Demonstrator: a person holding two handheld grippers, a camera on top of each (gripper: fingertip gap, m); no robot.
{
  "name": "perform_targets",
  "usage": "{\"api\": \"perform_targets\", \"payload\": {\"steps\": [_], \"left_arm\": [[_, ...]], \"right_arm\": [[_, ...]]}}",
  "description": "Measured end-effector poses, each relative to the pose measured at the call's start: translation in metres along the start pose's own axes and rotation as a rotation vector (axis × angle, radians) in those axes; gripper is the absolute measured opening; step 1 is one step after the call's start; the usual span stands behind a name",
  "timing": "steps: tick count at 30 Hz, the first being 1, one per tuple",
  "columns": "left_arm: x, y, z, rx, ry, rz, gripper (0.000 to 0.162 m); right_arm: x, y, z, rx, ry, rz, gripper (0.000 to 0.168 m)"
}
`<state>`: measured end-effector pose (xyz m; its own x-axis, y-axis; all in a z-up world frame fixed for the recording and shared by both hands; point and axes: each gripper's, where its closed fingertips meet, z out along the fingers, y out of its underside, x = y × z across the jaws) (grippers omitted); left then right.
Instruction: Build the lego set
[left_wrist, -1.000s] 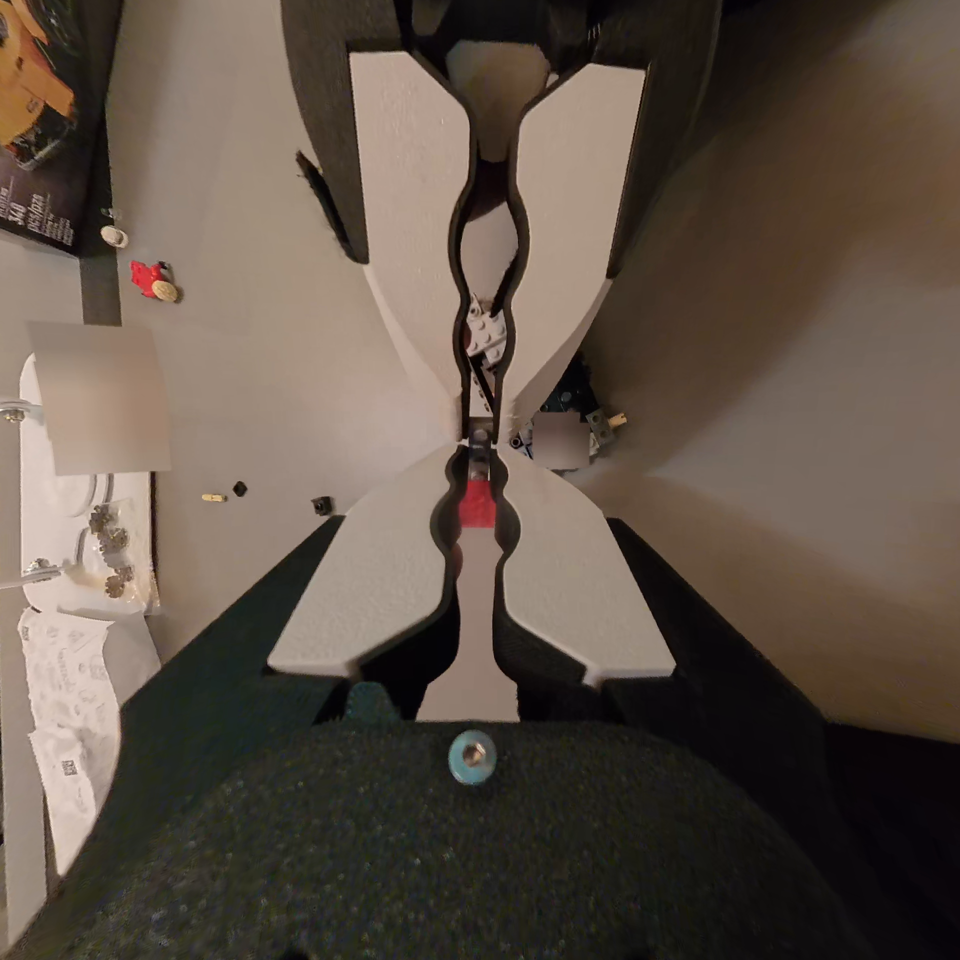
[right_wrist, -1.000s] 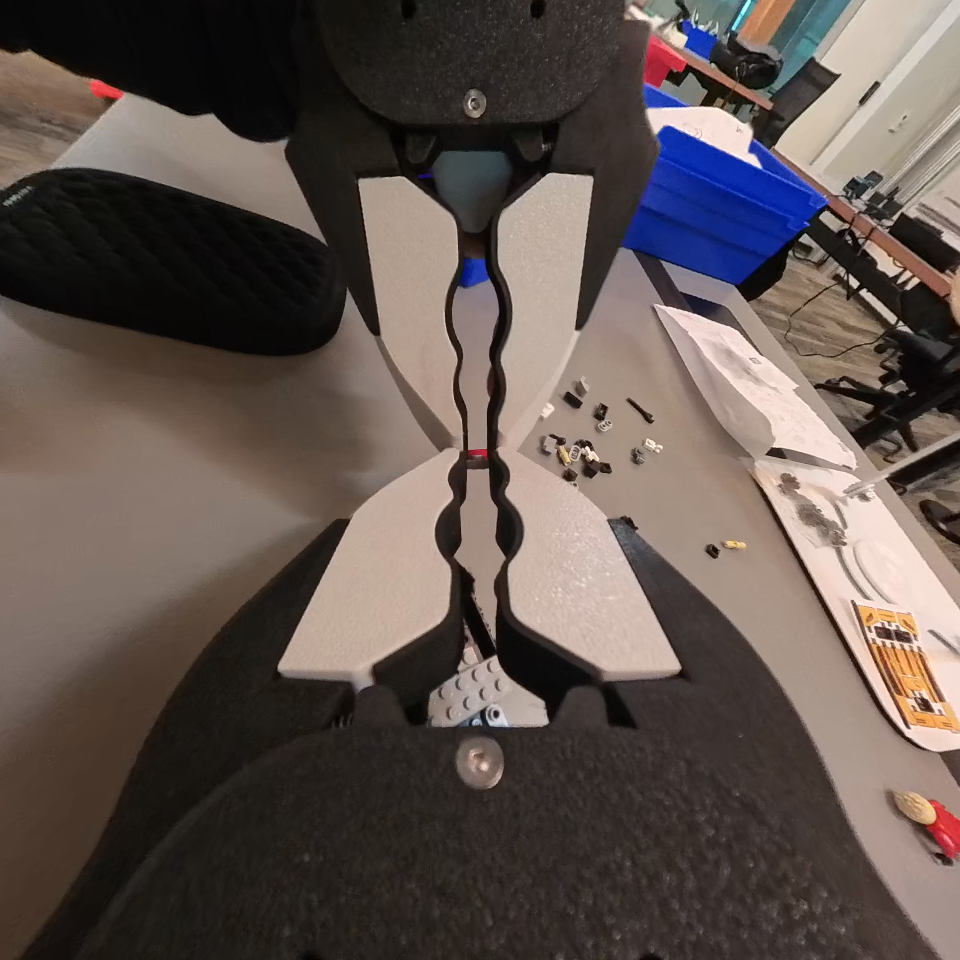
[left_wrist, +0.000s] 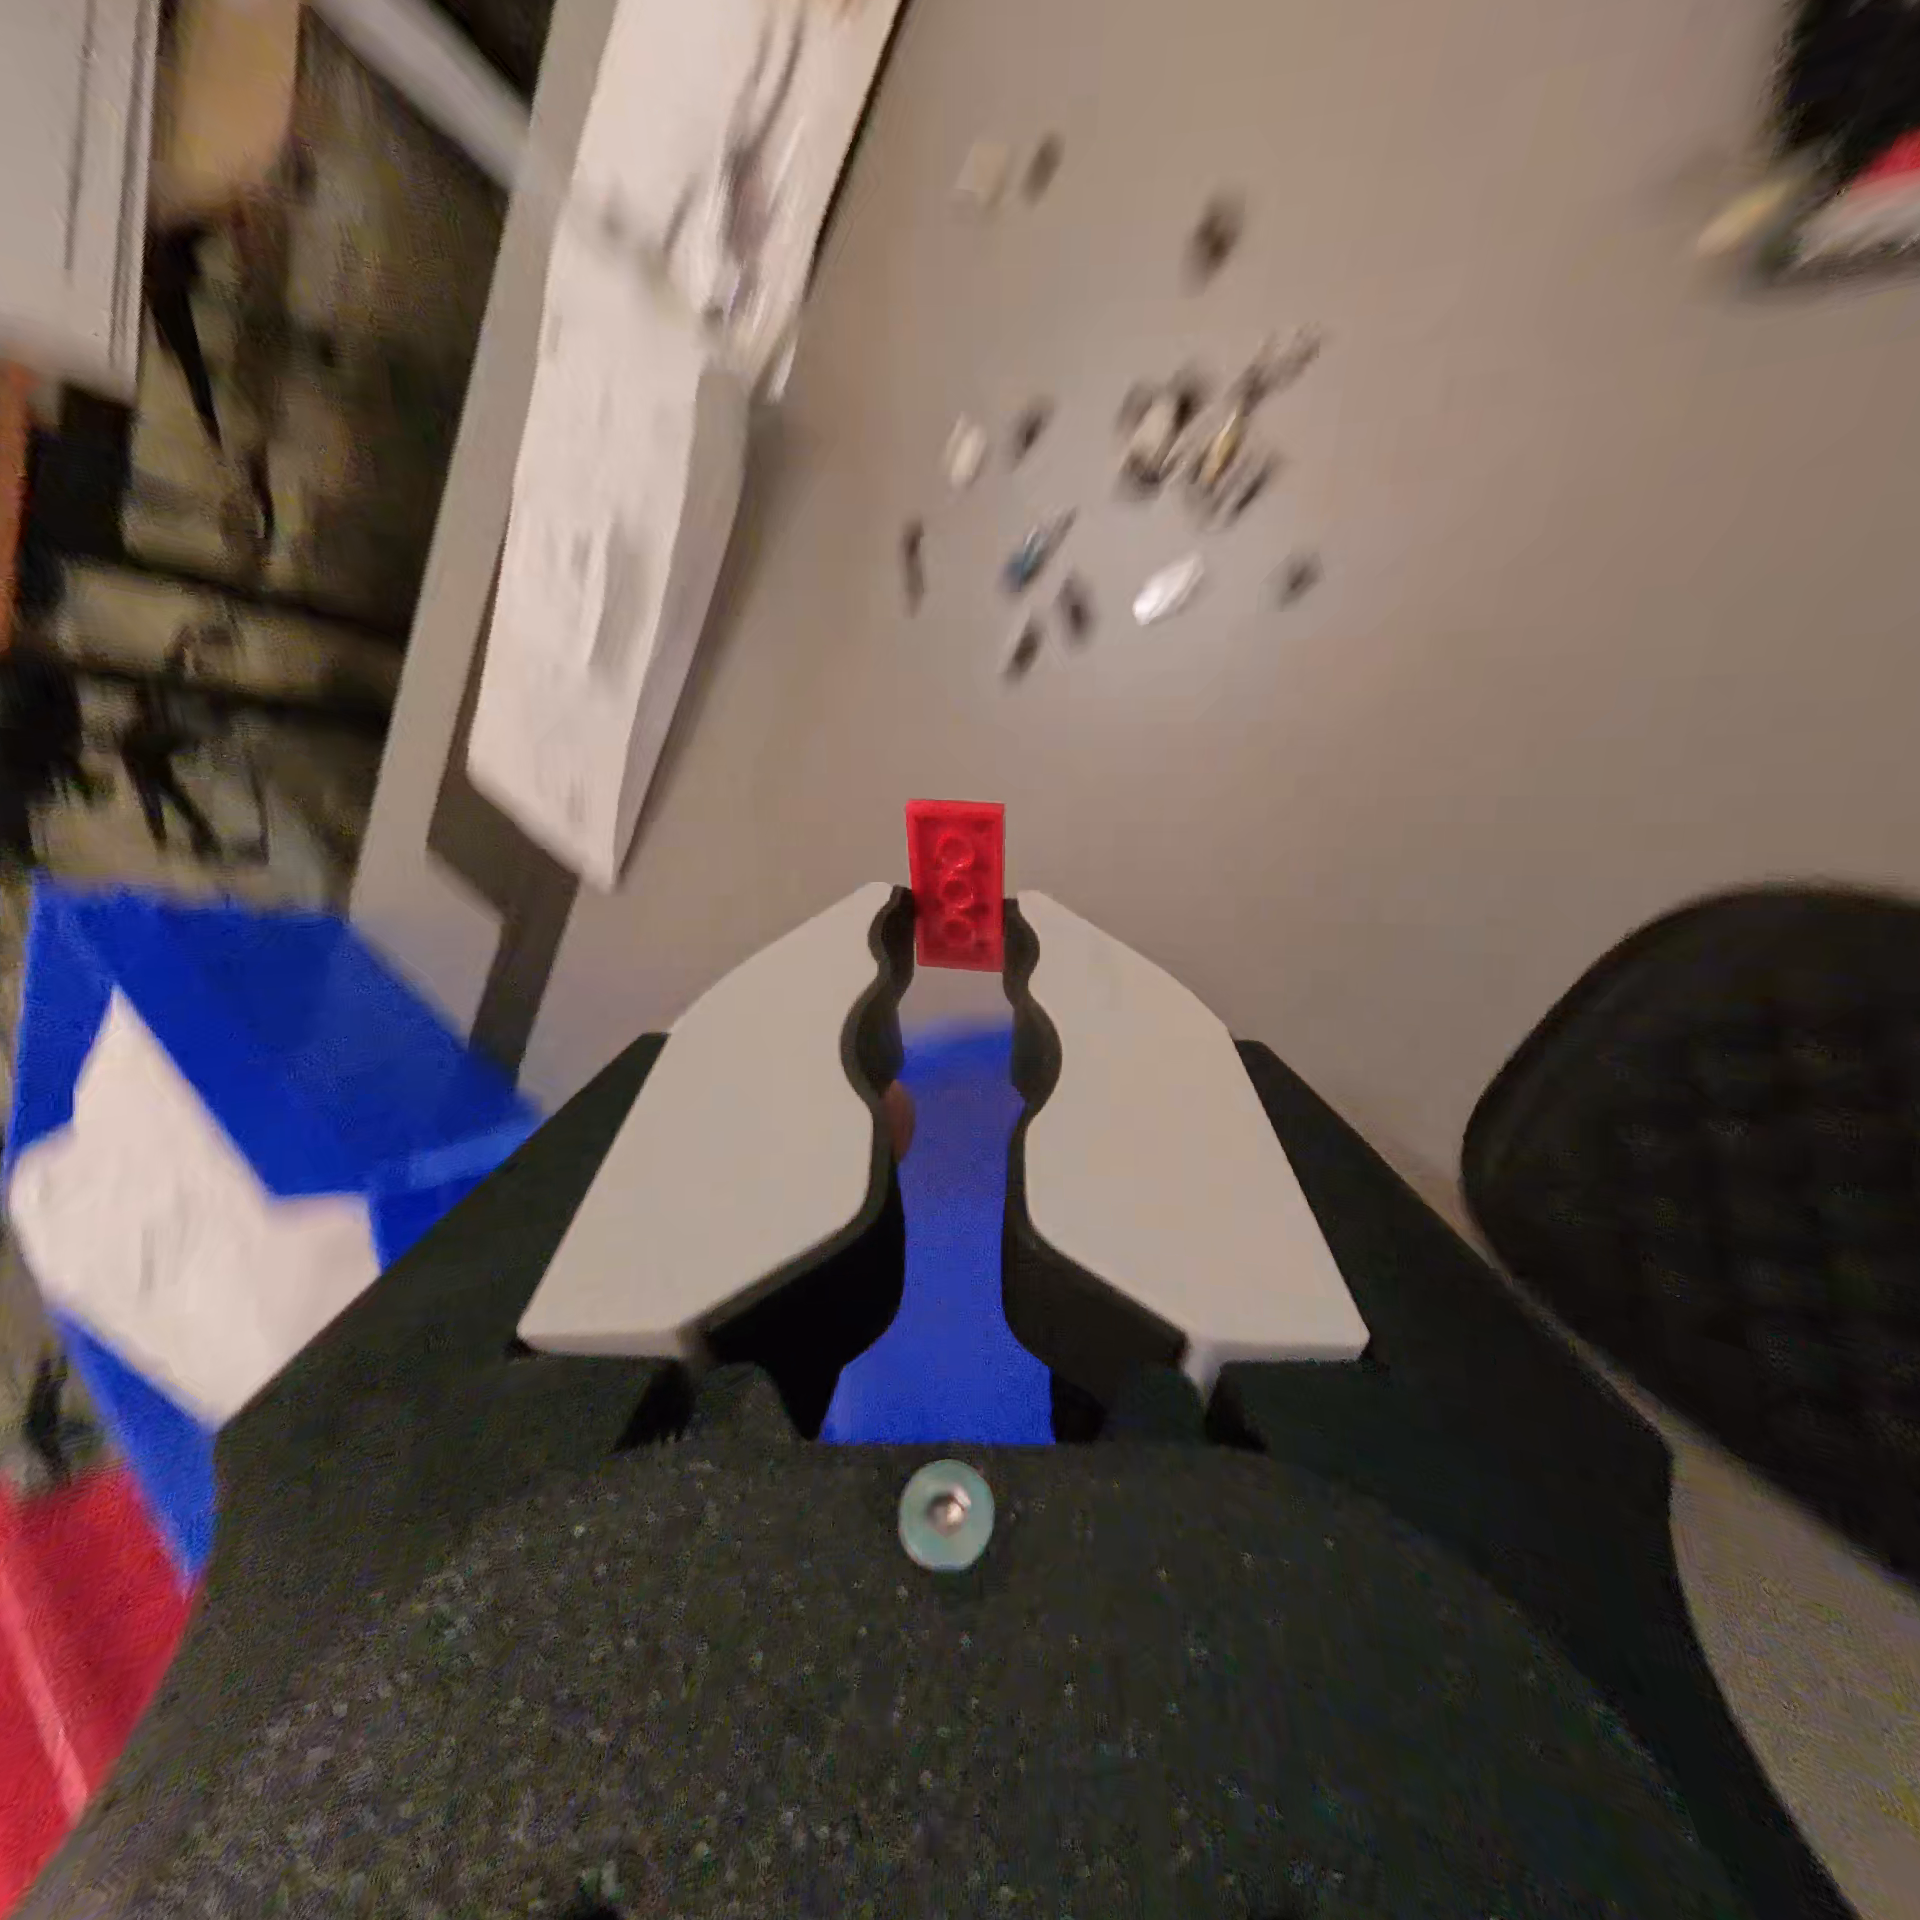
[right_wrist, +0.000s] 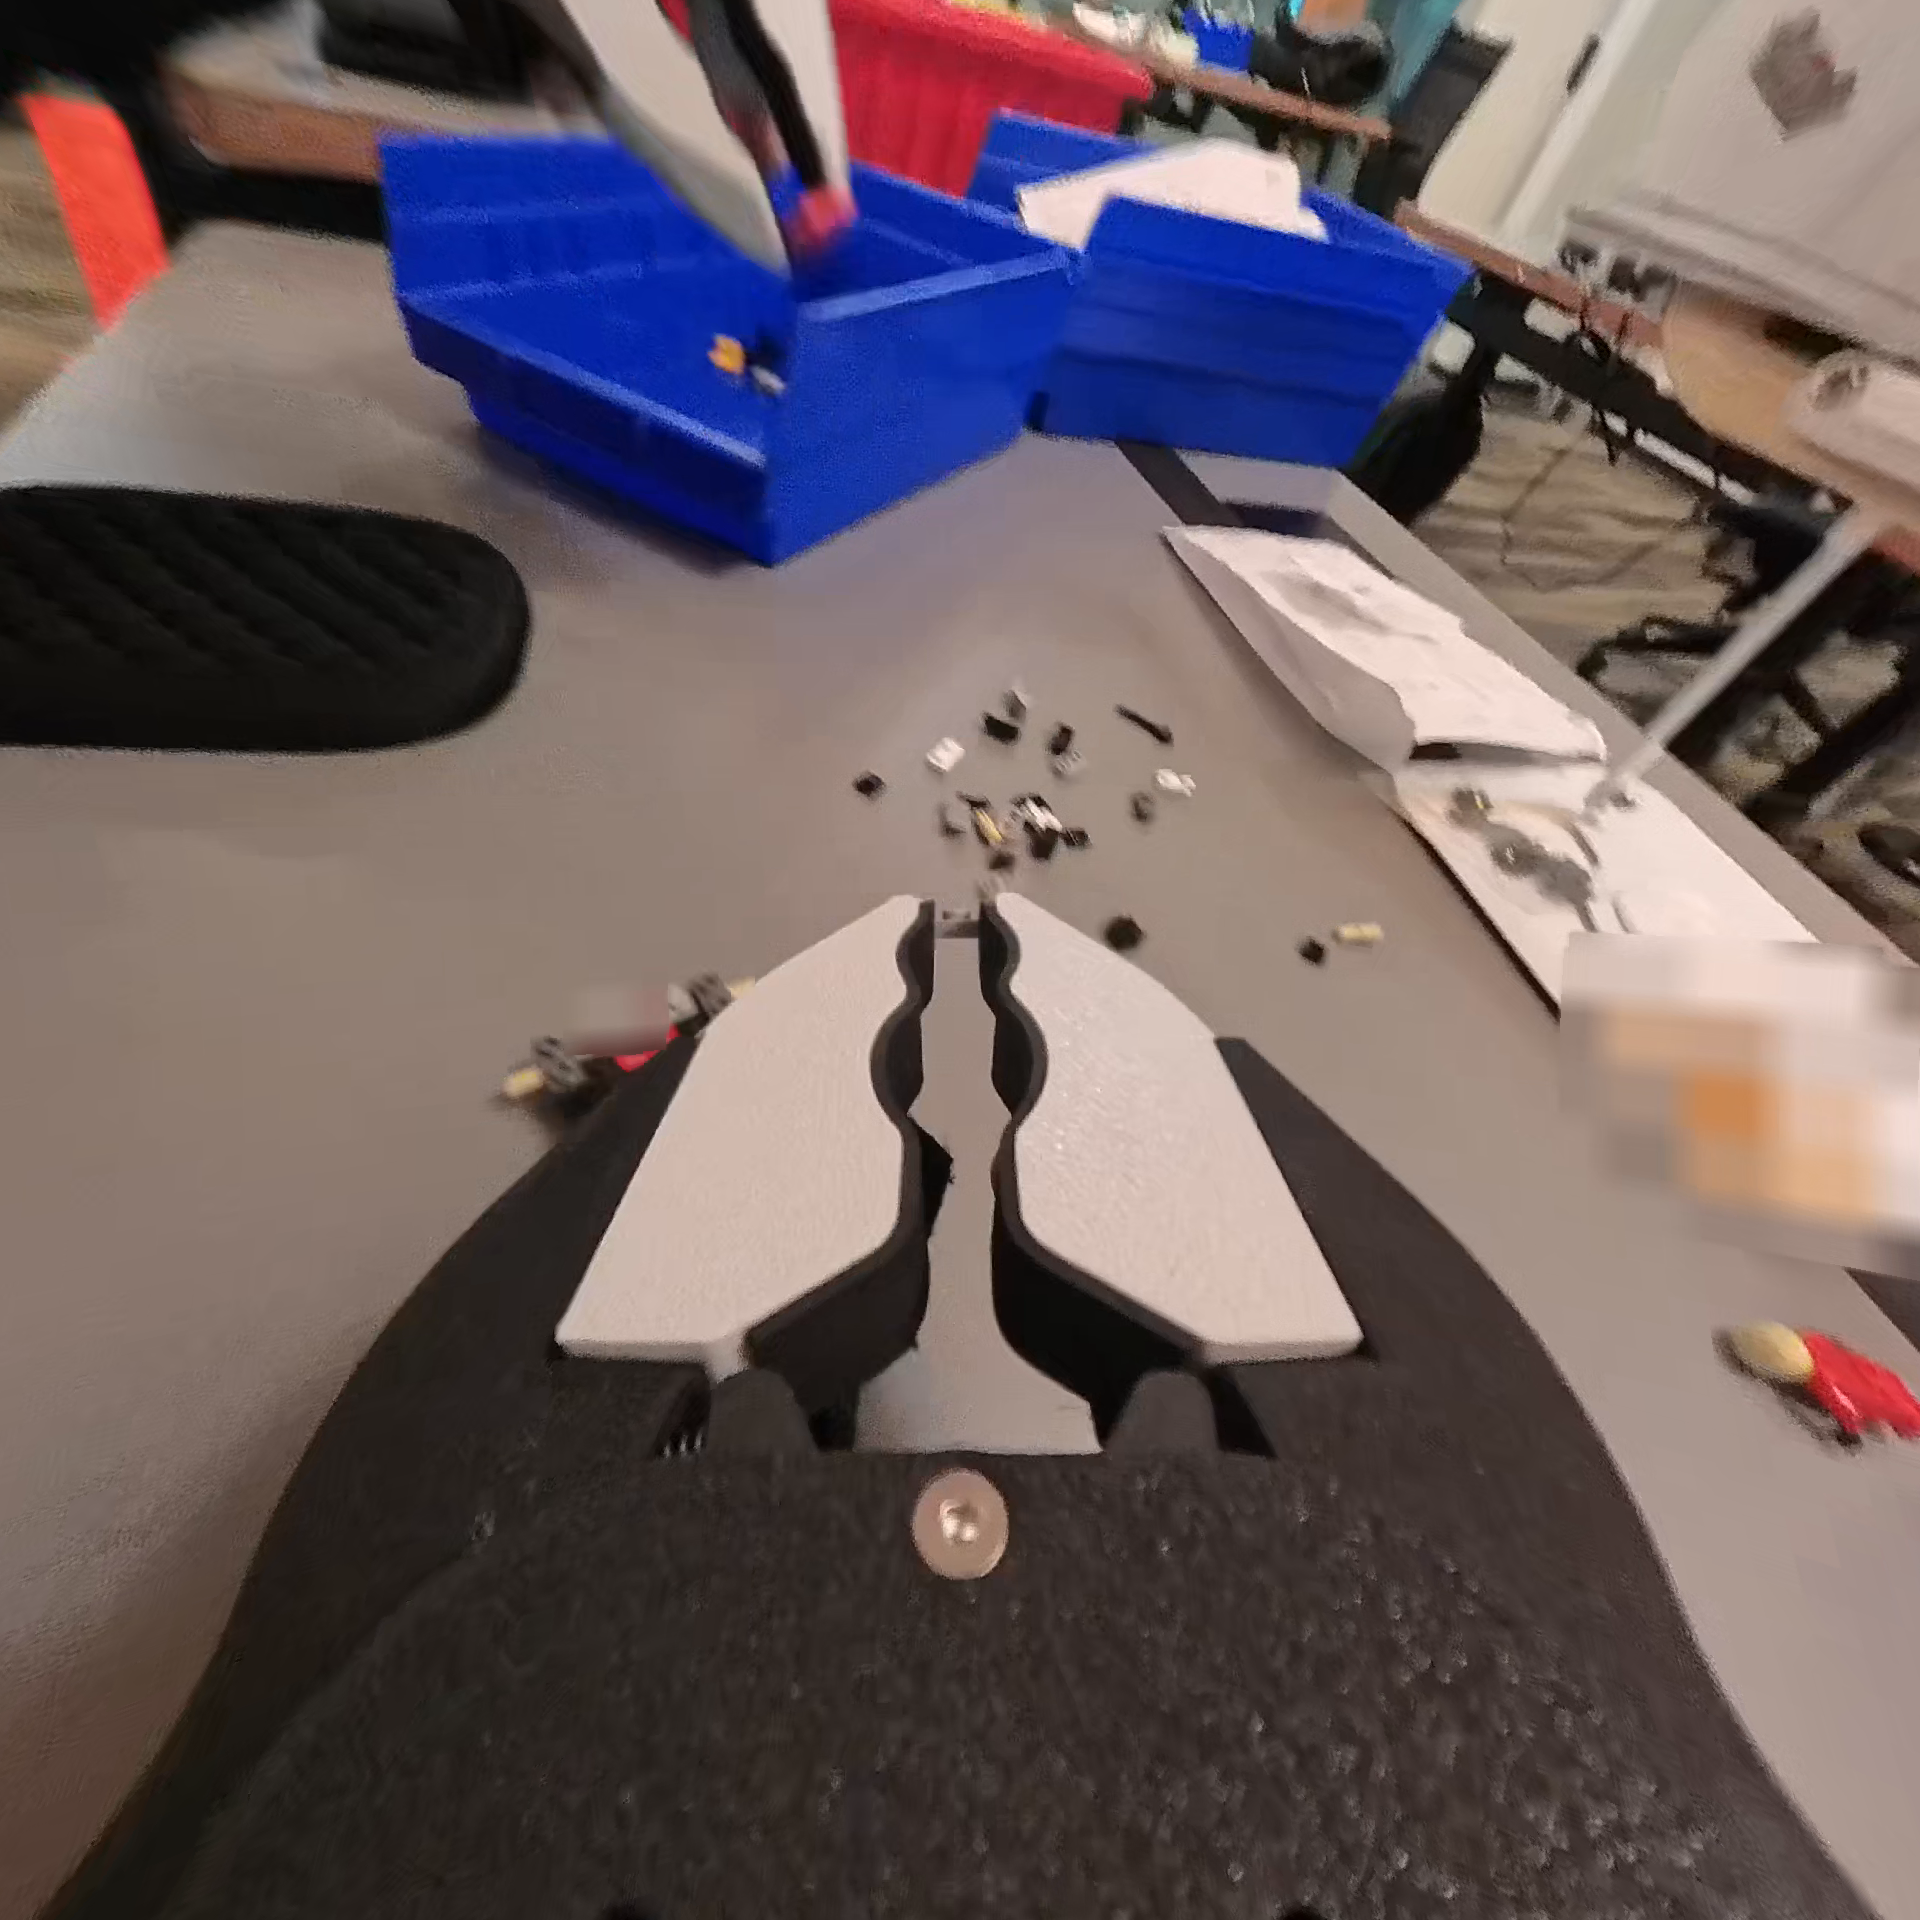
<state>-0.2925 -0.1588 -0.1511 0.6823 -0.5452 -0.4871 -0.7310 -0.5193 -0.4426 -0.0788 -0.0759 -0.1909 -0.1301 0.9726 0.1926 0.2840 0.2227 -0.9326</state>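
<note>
Clearly the red plate (left_wrist: 954, 868) is off the tabletop (right_wrist: 312, 831): the left hand-held gripper (left_wrist: 956, 906) pinches it by one short end, so its long axis runs on in line with the fingers and most of it sticks out past the tips, hollow underside to the camera. In the right wrist view that gripper hangs blurred above the nearer blue bin (right_wrist: 623, 343) at the far edge of the tabletop. The plate therefore lies well apart from a small cluster of joined grey, black and red pieces (right_wrist: 561, 1070), which rests on the tabletop just beside the right hand-held gripper (right_wrist: 957, 914). The right one is the nearer of the two, so the plate probably has to travel back from the far edge toward it. Its fingers stand almost together and seem to nip a small grey piece (right_wrist: 957, 921) at the tips, though blur leaves this uncertain. Loose small pieces (right_wrist: 1018, 810) are scattered just beyond it, mid-tabletop; a folded paper booklet (right_wrist: 1382, 665) lies along the right edge and a black pad (right_wrist: 229, 613) by the left edge. What the nearer bin holds cannot be made out; the second blue bin (right_wrist: 1247, 312) holds white paper (right_wrist: 1164, 192).
</note>
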Motion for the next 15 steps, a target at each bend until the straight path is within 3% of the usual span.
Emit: {"api": "perform_targets", "payload": {"steps": [4,7,10,15], "left_arm": [[-0.026,0.091,-0.019,-0.277,0.024,-0.118,0.016],[-0.023,0.129,-0.006,-0.362,0.048,-0.156,0.017],[-0.016,0.147,0.005,-0.406,0.064,-0.158,0.017],[-0.022,0.145,0.003,-0.354,0.040,-0.200,0.021]], "right_arm": [[0.011,0.030,0.003,-0.120,-0.003,0.030,0.008],[0.010,0.043,0.009,-0.171,-0.032,0.039,0.008],[0.008,0.055,0.013,-0.228,-0.057,0.056,0.008],[0.010,0.073,0.005,-0.339,-0.075,0.042,0.007]]}}
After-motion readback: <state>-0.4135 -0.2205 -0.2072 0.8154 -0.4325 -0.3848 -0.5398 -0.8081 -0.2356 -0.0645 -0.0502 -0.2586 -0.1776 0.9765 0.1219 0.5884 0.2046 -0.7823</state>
